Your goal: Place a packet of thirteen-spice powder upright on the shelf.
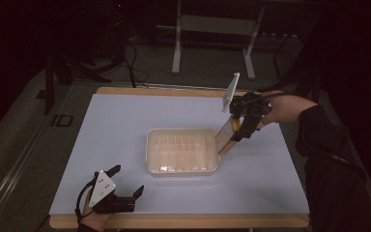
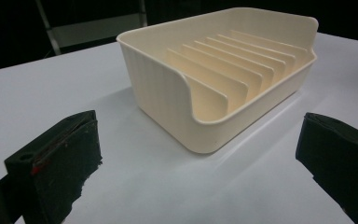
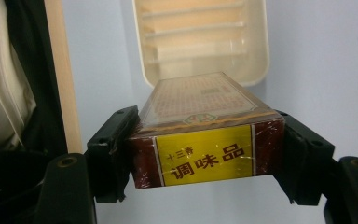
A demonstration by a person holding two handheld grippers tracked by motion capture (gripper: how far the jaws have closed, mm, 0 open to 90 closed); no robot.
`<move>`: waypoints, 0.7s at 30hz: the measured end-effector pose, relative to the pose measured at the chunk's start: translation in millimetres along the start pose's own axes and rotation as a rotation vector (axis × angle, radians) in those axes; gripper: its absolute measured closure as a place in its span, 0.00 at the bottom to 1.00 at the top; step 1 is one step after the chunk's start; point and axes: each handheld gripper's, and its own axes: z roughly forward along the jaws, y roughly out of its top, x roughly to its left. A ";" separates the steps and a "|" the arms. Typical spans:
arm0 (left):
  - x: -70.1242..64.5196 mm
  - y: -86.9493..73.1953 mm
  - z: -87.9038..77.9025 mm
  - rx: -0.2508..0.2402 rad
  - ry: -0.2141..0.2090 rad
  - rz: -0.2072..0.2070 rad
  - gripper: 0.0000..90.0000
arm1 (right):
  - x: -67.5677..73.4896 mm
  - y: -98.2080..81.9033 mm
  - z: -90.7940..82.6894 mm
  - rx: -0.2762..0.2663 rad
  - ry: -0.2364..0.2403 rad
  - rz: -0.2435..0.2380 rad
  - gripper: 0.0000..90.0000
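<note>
Item 1: slotted rack point(image 1: 182, 151). Cream plastic tray with a row of upright dividers, set near the middle of the white tabletop point(image 1: 125, 125). Its low, scooped end faces the left tool in the left gripper view, leaving the slots open to reach from above. No slot visibly holds anything.

Item 2: seasoning box point(image 3: 200, 135). Flat, dark red carton with a yellow label in Chinese characters, wrapped in clear film. Clamped across its narrow end by the right tool point(image 1: 241, 126), jaws pressed to its two side faces. It is held tilted, lower end angled down at the rack's right edge, off the tabletop. The slant and edge-on presentation suggest it is being lined up to slip between two dividers, though which slot cannot be told.

Item 3: left tool point(image 1: 125, 186). Rests at the near left corner of the tabletop, well apart from the rack, jaws spread wide and holding nothing. Likely parked clear so as not to obstruct the placing hand.
</note>
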 end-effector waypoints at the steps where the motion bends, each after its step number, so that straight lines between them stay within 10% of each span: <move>1: 0.1 0.0 0.0 0.000 0.001 0.001 0.00 | 0.8 3.7 0.7 -0.001 0.001 -0.003 0.33; 21: -0.1 0.6 1.0 0.000 -0.006 0.005 0.00 | 7.5 53.7 17.9 -0.077 0.020 -0.067 0.33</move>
